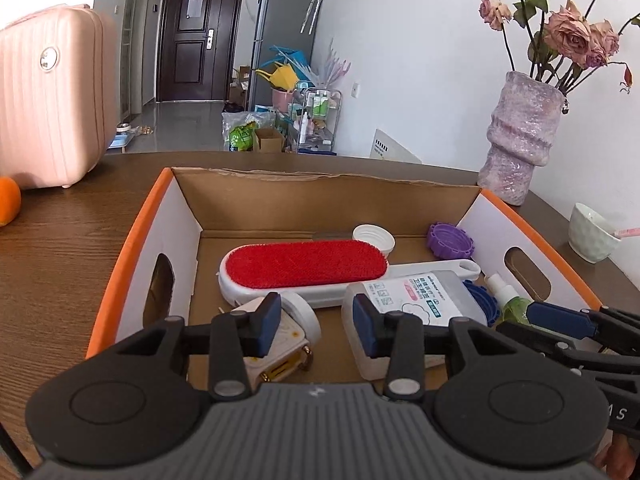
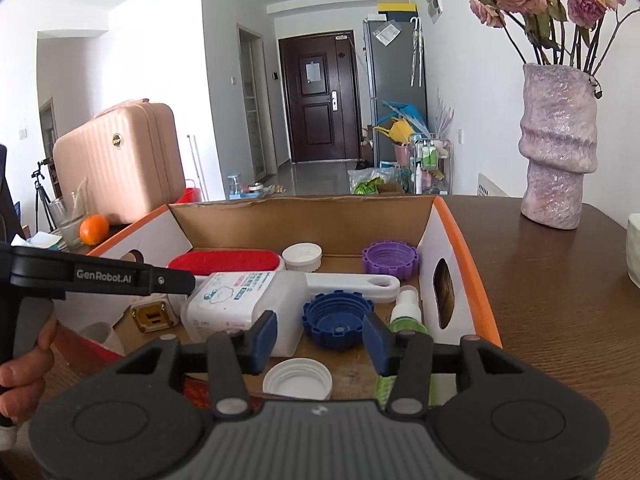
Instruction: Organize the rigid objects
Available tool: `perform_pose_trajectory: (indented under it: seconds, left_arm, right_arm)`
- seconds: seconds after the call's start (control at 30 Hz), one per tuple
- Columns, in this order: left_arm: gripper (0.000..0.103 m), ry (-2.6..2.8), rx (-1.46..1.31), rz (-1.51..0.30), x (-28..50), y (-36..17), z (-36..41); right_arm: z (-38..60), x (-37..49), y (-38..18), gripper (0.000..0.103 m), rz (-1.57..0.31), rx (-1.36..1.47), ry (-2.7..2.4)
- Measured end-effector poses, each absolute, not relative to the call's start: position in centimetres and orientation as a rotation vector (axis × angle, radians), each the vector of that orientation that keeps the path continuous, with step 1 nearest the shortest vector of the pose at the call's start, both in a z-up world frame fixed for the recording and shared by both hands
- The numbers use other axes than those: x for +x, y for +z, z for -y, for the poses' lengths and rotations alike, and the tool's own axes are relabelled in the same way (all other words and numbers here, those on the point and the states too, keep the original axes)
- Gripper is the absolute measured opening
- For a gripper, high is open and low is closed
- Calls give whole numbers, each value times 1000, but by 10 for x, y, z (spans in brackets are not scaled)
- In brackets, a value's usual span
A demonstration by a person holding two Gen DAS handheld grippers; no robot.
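An orange-rimmed cardboard box (image 1: pixel 132 240) (image 2: pixel 476 276) holds a red lint brush (image 1: pixel 304 264) (image 2: pixel 224 261), a clear labelled container (image 1: pixel 412 300) (image 2: pixel 240 304), a white adapter plug (image 1: pixel 280 344) (image 2: pixel 152 316), a purple lid (image 1: pixel 450 240) (image 2: pixel 390 258), a blue lid (image 2: pixel 336 318), white lids (image 1: pixel 374 237) (image 2: pixel 298 378) and a green spray bottle (image 2: pixel 406 316). My left gripper (image 1: pixel 316 330) is open and empty over the box's near left. My right gripper (image 2: pixel 320 344) is open and empty over the near right, above the blue lid.
The box stands on a dark wooden table (image 1: pixel 60 248). A pink case (image 1: pixel 52 96) and an orange (image 1: pixel 8 200) sit at the left. A purple vase with dried roses (image 2: pixel 560 140) and a white cup (image 1: pixel 592 232) stand at the right.
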State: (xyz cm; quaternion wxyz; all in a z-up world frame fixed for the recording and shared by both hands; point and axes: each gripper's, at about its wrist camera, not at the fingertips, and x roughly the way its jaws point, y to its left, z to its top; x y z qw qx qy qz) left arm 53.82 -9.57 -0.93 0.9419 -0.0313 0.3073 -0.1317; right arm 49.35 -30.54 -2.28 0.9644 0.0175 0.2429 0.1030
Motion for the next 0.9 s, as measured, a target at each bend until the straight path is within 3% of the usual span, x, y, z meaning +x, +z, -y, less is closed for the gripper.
perform_pose_trajectory:
  seconds: [0.3,0.6,0.7,0.73,0.77,0.8,0.83,0.87,0.9]
  left_arm:
    - [41,-254,-60,-601,531,0,95]
    - [41,-214,20,-428,437,47,72]
    - [59,-192,43,-366,405,63,61]
    - [73,-183,51,-349,394,68,59]
    - [85,-180,64,-336,383,72,56]
    - [88,-180,72,-322,371,77,53]
    - [95,-182,73,-302,359,81,50]
    - [103,-187,68,-271,343,84,46]
    - [103,-186,60,-240,330,85,42]
  right_arm:
    - [296,481,-15,49,-453,4,168]
    - [291,415,26,61,-280,-17,118]
    - [289,392,46,69,-252,-32,133]
    - [288,383,53,71,-237,-32,131]
    - [286,373,60,80,-218,-37,130]
    - [285,362,65,95,-189,-45,130]
    - [283,349,68,101,-152,-54,123]
    - [282,337,69,103,-123,-62,115]
    - [281,326,71,103,-115,-77,113]
